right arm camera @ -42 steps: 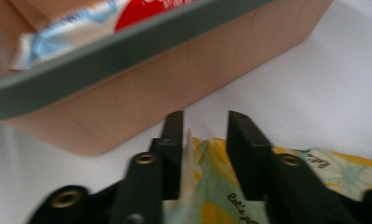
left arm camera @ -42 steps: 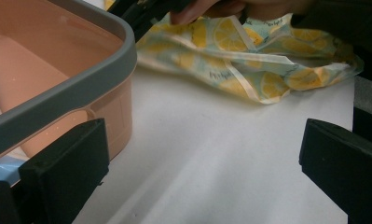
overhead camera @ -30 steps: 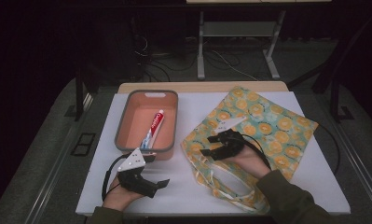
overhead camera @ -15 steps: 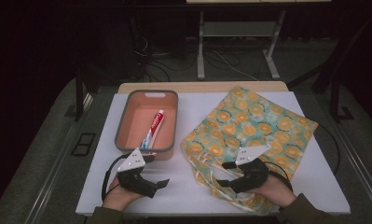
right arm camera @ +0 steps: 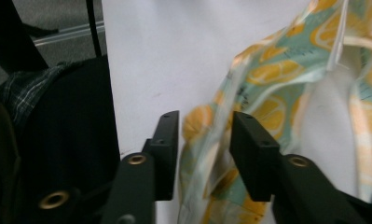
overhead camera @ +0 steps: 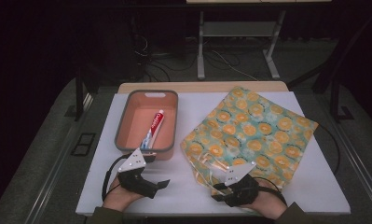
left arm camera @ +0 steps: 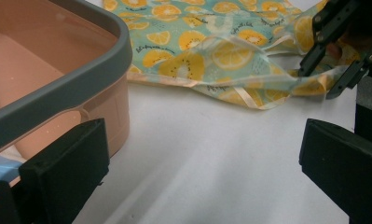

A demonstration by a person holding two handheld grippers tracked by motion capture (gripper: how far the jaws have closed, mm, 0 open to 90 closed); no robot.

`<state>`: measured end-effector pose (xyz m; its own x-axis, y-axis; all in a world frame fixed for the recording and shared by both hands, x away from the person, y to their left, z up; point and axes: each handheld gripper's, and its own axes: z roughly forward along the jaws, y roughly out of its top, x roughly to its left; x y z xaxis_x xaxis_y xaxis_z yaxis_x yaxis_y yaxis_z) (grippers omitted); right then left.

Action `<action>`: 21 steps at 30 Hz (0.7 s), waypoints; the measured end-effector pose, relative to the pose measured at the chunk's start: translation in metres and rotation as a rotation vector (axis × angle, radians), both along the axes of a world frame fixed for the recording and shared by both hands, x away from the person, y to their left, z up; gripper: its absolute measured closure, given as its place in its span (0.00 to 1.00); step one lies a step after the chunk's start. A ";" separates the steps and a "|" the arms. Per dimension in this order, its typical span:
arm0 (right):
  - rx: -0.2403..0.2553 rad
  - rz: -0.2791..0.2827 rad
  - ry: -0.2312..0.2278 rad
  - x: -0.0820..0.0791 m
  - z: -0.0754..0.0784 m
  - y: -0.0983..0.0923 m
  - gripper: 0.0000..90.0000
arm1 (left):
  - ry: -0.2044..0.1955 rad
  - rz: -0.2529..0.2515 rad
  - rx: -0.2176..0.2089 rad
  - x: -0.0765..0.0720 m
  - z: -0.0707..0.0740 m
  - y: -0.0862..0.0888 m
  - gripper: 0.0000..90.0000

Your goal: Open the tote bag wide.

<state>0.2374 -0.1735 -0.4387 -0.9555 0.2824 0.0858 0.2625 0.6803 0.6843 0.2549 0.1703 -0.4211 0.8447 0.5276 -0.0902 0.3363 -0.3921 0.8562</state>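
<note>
Fabric bag (right arm camera: pixel 249 93) bunched between right tool (right arm camera: pixel 204 135) jaws, just closing, not visibly pinched yet. Left tool (left arm camera: pixel 197 154) gaping, beside pink bin (left arm camera: pixel 81 84) on worktop (overhead camera: pixel 277 186). Likely to snag one thin layer and slip free.

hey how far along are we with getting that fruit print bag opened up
Done: nothing packed; the red and white toothpaste tube lies in the salmon plastic bin with a grey rim. In hand: the right gripper has just been closing its jaws around the orange-slice fabric bag's near edge. Left: lifting the mouth open; the left gripper waits open.
</note>
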 end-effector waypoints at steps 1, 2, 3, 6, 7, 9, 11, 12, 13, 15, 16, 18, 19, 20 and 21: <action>-0.003 -0.003 -0.002 -0.001 -0.001 0.001 0.79 | -0.001 -0.001 0.000 0.000 0.000 0.000 0.00; -0.005 -0.005 -0.005 0.000 -0.001 0.001 0.83 | -0.001 -0.001 0.002 0.000 0.000 0.000 0.00; -0.004 -0.005 -0.001 0.000 -0.001 0.001 0.85 | -0.001 -0.002 0.002 0.000 0.000 0.000 0.00; 0.015 -0.016 -0.016 0.001 0.001 0.000 0.92 | -0.001 -0.002 0.002 0.000 0.000 0.000 0.00; 0.026 -0.025 -0.017 0.001 0.002 -0.001 0.93 | -0.001 -0.001 0.002 0.000 0.000 0.000 0.00; 0.048 -0.036 -0.022 0.003 0.007 -0.004 0.95 | -0.002 -0.002 0.002 0.000 0.000 0.000 0.00; 0.072 -0.055 -0.023 0.005 0.013 -0.008 0.96 | -0.001 -0.001 0.002 0.000 0.000 0.000 0.00; 0.090 -0.066 -0.022 0.006 0.017 -0.010 0.97 | -0.001 -0.001 0.002 0.000 0.000 0.000 0.00; 0.100 -0.077 -0.029 0.007 0.021 -0.013 0.97 | -0.001 -0.001 0.003 0.000 0.000 0.000 0.00; 0.117 -0.094 -0.040 0.010 0.028 -0.018 0.97 | -0.001 -0.001 0.003 0.000 0.000 0.000 0.00; 0.126 -0.103 -0.047 0.012 0.031 -0.021 0.97 | -0.001 -0.001 0.002 0.000 0.000 0.000 0.00; 0.142 -0.127 -0.059 0.017 0.036 -0.027 0.97 | -0.001 0.000 0.002 0.000 0.000 0.000 0.00; 0.147 -0.138 -0.067 0.020 0.039 -0.030 0.97 | -0.001 0.000 0.002 0.000 0.000 0.000 0.00; 0.152 -0.153 -0.074 0.024 0.042 -0.034 0.97 | -0.001 -0.001 0.002 0.000 0.000 0.000 0.00; 0.156 -0.170 -0.086 0.028 0.045 -0.038 0.97 | -0.001 0.000 0.003 0.000 0.000 0.000 0.00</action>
<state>0.2656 -0.2113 -0.3937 -0.9010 0.4294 0.0612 0.3004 0.5159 0.8022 0.2551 0.1698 -0.4215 0.8450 0.5275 -0.0882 0.3355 -0.3944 0.8555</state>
